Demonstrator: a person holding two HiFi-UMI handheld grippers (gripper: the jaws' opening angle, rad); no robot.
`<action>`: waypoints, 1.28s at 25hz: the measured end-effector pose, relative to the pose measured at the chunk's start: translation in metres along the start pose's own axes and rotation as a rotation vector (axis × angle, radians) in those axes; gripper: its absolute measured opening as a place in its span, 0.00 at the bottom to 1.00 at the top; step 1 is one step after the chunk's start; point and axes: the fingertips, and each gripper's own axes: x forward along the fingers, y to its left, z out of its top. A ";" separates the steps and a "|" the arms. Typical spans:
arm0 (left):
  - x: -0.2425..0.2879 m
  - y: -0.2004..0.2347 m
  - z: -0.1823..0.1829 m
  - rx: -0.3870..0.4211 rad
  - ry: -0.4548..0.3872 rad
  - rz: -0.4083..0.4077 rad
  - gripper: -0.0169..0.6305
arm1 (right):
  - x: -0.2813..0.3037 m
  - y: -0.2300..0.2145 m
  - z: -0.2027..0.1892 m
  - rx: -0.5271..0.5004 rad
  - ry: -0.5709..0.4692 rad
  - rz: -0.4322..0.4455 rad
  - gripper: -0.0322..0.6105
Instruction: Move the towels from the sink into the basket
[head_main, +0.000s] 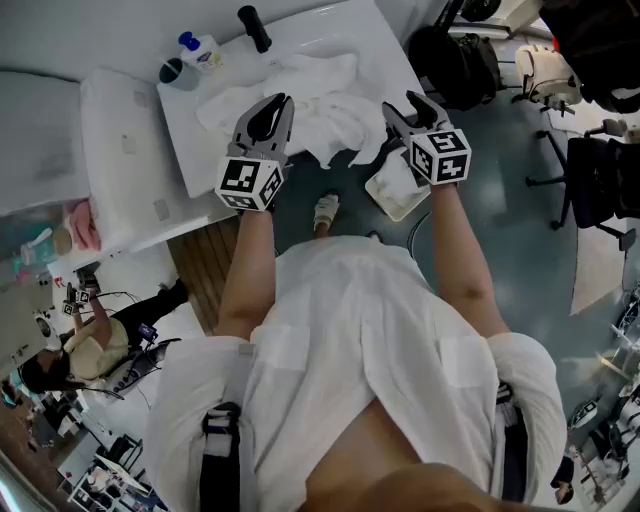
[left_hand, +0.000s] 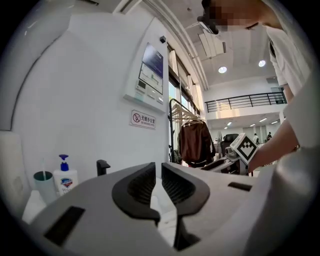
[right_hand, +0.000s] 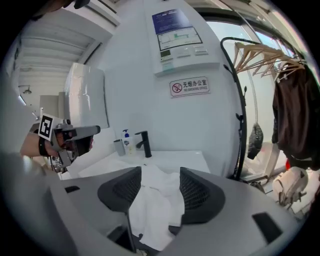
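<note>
**Room.** An open hall is spreading out around the person. Its grey-green floor (head_main: 480, 210) is carrying black office chairs (head_main: 590, 180). A white wall (right_hand: 125, 75) is bearing a control panel (right_hand: 180, 37) and a no-smoking sign (right_hand: 189, 87). A brown jacket (left_hand: 196, 142) is hanging on a rack off to the side.

**Sink counter** (head_main: 345, 30). White and smooth, it is standing against the wall and serving as the surface the work is being done from.

**Towels** (head_main: 300, 105). The white heap is lying crumpled on the counter and spilling over its near edge, between the two tools. None is lying in the basket yet.

**Basket** (head_main: 388, 192). This pale square container is sitting on the floor just below the counter's edge, under the right tool. It is probably placed there so that cloth can drop straight in.

**Right gripper** (head_main: 400, 108). Its jaws are standing spread, with a towel (right_hand: 155, 210) draping loosely between them and hanging down. By my reading they are not pressing on it.

**Left gripper** (head_main: 278, 102). Its jaws are drawn almost together, with a sliver of white towel showing in the slit. It looks like a pinch, probably taken to keep the cloth's other end up.

**Small ware.** A black faucet (head_main: 254, 28), a soap bottle (head_main: 203, 48) and a cup (head_main: 176, 72) are standing together at the counter's back.
</note>
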 end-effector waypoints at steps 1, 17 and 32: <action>-0.004 0.010 -0.001 -0.001 0.001 0.015 0.07 | 0.012 0.008 0.001 -0.010 0.010 0.023 0.44; -0.047 0.120 -0.025 -0.024 0.029 0.127 0.07 | 0.181 0.129 -0.026 -0.305 0.300 0.288 0.61; -0.047 0.160 -0.055 -0.042 0.079 0.123 0.09 | 0.267 0.147 -0.117 -0.655 0.679 0.328 0.68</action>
